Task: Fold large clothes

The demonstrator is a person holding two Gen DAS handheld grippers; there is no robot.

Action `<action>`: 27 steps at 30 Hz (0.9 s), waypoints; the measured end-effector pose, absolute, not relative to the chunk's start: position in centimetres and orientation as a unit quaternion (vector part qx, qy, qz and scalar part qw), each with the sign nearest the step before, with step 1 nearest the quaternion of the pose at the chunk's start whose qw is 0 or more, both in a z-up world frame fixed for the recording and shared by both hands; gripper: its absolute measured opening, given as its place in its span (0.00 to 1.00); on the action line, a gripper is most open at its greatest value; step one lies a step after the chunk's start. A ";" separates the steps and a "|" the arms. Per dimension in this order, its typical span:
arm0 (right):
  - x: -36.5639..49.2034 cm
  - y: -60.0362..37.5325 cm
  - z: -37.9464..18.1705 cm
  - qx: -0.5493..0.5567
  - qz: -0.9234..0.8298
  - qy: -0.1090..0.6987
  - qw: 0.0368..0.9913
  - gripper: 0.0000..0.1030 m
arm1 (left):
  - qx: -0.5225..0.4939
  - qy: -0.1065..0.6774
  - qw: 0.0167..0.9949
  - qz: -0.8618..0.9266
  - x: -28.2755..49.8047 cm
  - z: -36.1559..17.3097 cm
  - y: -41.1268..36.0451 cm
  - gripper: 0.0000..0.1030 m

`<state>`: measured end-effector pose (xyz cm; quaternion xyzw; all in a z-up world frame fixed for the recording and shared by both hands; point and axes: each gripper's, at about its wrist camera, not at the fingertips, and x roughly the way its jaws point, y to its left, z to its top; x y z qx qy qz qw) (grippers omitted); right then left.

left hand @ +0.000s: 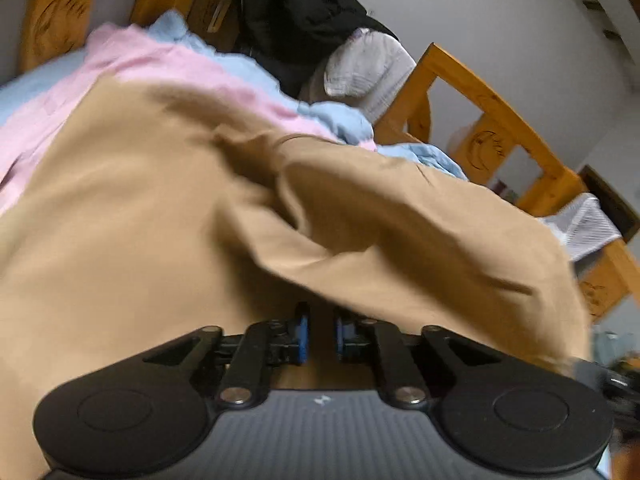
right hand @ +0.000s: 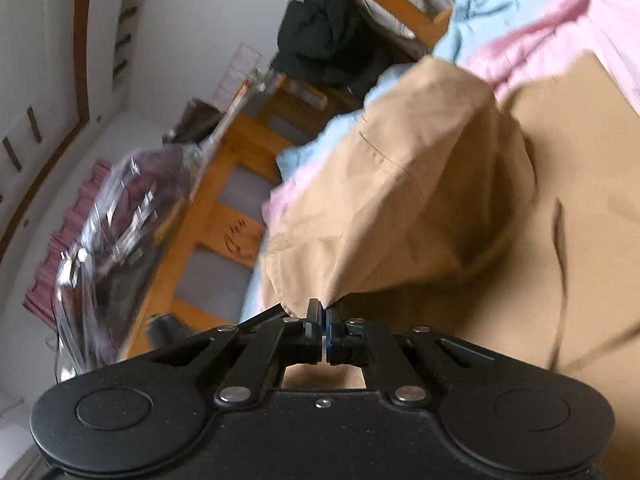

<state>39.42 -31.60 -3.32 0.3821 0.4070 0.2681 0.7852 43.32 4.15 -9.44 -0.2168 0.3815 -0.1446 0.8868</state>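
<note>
A large tan garment (left hand: 120, 220) lies spread over the bed, and one fold of it is lifted and arches across the right of the left wrist view. My left gripper (left hand: 321, 332) sits low over the garment. Its blue-padded fingers stand a narrow gap apart, with tan cloth showing in the gap and the raised fold draped over their tips. In the right wrist view my right gripper (right hand: 323, 320) is shut on an edge of the tan garment (right hand: 400, 200), which hangs up and away from the jaws in a billowing fold.
Pink bedding (left hand: 140, 56) and light blue bedding (left hand: 240, 64) lie under the garment. A black heap of clothes (left hand: 304, 12) and a white cloth (left hand: 368, 64) sit at the far end. A wooden bed rail (left hand: 480, 120) runs alongside. A clear plastic bag (right hand: 120, 220) stands beyond the rail.
</note>
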 end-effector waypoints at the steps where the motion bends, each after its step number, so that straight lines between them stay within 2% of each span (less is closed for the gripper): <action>1: 38.9 -31.7 -3.7 0.376 0.271 0.412 0.784 0.01 | -0.230 0.386 0.882 -0.146 42.3 -9.5 5.3 0.29; 3: 38.1 -32.0 -4.4 0.363 0.272 0.426 0.783 0.03 | -0.256 0.386 0.875 -0.144 41.0 -9.2 7.2 0.39; 6: 37.2 -32.5 -5.0 0.326 0.267 0.453 0.786 0.15 | -0.295 0.383 0.865 -0.136 41.1 -8.4 8.9 0.44; 8: 36.6 -33.2 -4.9 0.312 0.266 0.464 0.785 0.26 | -0.315 0.393 0.855 -0.120 42.6 -8.2 9.3 0.45; 10: 36.4 -34.8 -4.0 0.308 0.257 0.458 0.793 0.44 | -0.329 0.403 0.848 -0.105 44.2 -8.4 9.4 0.45; 11: 36.5 -35.6 -3.5 0.312 0.248 0.452 0.798 0.48 | -0.334 0.406 0.844 -0.105 44.8 -8.7 9.3 0.45; 13: 37.1 -37.5 -2.4 0.335 0.225 0.431 0.807 0.68 | -0.345 0.416 0.836 -0.093 45.9 -9.2 9.1 0.45; 14: 37.7 -38.4 -2.1 0.353 0.214 0.417 0.809 0.73 | -0.353 0.423 0.829 -0.094 46.5 -9.5 8.9 0.45; 15: 38.5 -39.2 -1.9 0.375 0.207 0.402 0.809 0.81 | -0.357 0.430 0.825 -0.090 47.0 -9.8 8.6 0.44; 16: 39.6 -39.8 -1.9 0.397 0.194 0.390 0.808 0.83 | -0.362 0.433 0.822 -0.082 47.3 -10.0 8.4 0.38; 19: 43.1 -40.9 -3.3 0.466 0.148 0.374 0.788 0.83 | -0.373 0.435 0.817 -0.069 47.6 -10.0 8.2 0.18; 21: 45.0 -41.1 -4.8 0.505 0.126 0.376 0.766 0.82 | -0.371 0.430 0.821 -0.067 48.0 -9.6 8.1 0.08; 23: 46.4 -40.9 -5.9 0.520 0.120 0.385 0.753 0.74 | -0.349 0.415 0.838 -0.063 48.0 -8.4 7.9 0.04; 26: 47.7 -39.3 -6.4 0.507 0.125 0.396 0.755 0.49 | -0.311 0.384 0.868 -0.055 48.0 -6.4 8.3 0.02; 27: 48.0 -38.5 -6.4 0.494 0.129 0.399 0.762 0.35 | -0.299 0.373 0.877 -0.047 48.3 -5.7 8.7 0.01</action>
